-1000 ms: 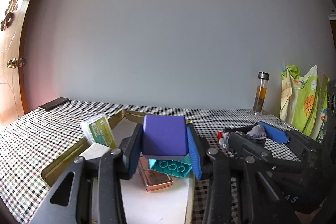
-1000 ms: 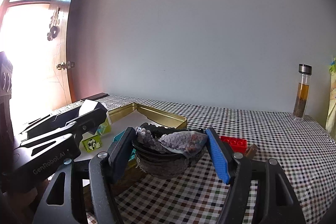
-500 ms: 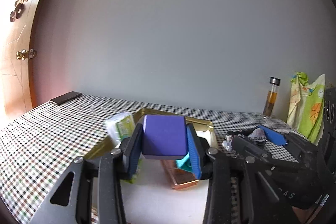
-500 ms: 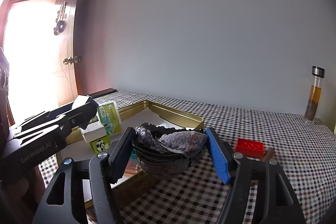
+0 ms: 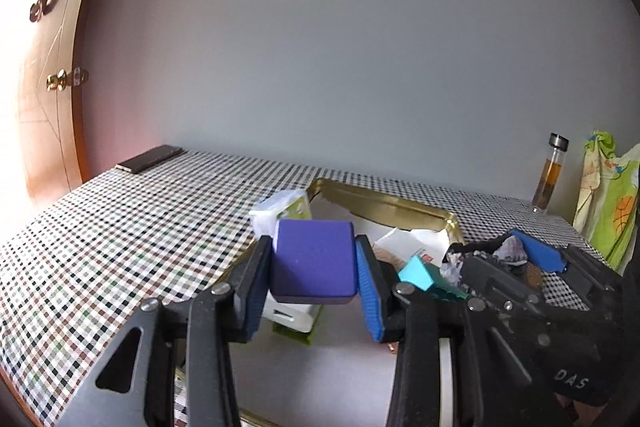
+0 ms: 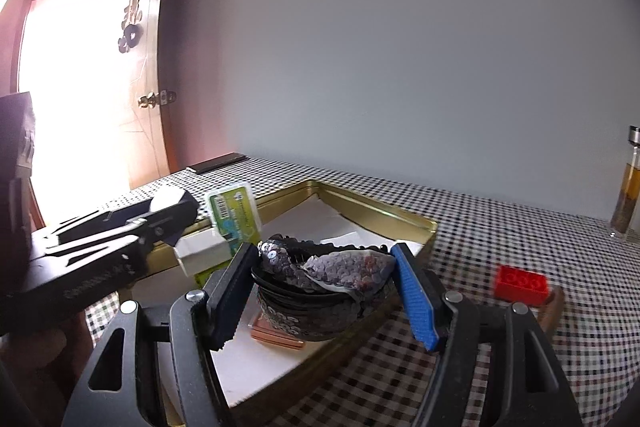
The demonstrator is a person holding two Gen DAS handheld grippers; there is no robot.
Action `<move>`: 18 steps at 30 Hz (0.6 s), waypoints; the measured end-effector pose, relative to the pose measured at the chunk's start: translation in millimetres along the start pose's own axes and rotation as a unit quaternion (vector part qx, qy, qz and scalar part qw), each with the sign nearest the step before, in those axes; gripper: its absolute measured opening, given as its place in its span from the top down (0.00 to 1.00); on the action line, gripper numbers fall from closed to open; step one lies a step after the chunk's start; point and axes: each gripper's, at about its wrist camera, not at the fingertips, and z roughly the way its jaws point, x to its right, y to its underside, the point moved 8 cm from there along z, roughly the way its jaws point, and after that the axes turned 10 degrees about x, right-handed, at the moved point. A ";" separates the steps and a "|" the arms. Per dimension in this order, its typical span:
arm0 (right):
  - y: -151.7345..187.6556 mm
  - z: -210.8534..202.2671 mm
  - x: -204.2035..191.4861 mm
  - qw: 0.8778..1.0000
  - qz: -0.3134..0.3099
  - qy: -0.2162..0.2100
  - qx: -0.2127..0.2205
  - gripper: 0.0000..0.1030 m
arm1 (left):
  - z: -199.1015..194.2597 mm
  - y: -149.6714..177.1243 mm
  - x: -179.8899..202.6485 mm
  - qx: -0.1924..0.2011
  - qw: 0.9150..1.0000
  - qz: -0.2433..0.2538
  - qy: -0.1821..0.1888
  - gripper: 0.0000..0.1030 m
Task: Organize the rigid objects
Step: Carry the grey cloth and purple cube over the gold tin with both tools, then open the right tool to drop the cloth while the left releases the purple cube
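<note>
Your left gripper (image 5: 316,291) is clenched on a purple rounded plastic block (image 5: 314,259), held above the near part of the shallow gold-rimmed metal tray (image 5: 384,201) on the checked tablecloth (image 5: 120,227). Your right gripper (image 6: 324,291) grasps a dark sequinned round pouch (image 6: 320,279) between its pads, over the tray's right edge. Inside the tray lie a white box with green label (image 6: 234,213), a copper-coloured flat rectangular piece (image 6: 276,333) and a teal plastic building brick (image 5: 416,273). A red plastic building brick (image 6: 520,285) rests on the cloth right of the tray. A glass bottle with amber liquid (image 5: 552,173) stands at the far right edge.
</note>
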 end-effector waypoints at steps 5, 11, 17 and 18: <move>-0.7 10.6 -14.1 1.000 -0.003 -0.016 -0.009 0.32 | 6.4 3.7 -4.8 -0.018 1.000 0.003 -0.007 0.62; -0.2 23.3 -28.7 0.999 -0.005 -0.033 -0.019 0.32 | 8.2 5.7 -10.9 -0.022 1.000 0.004 -0.021 0.62; 4.1 33.8 -33.4 0.999 0.002 -0.035 -0.034 0.32 | 10.0 7.2 -14.0 -0.025 0.999 0.005 -0.034 0.51; 6.0 36.1 -34.3 0.998 0.003 -0.038 -0.041 0.32 | 9.0 7.2 -15.0 -0.023 0.999 0.006 -0.039 0.45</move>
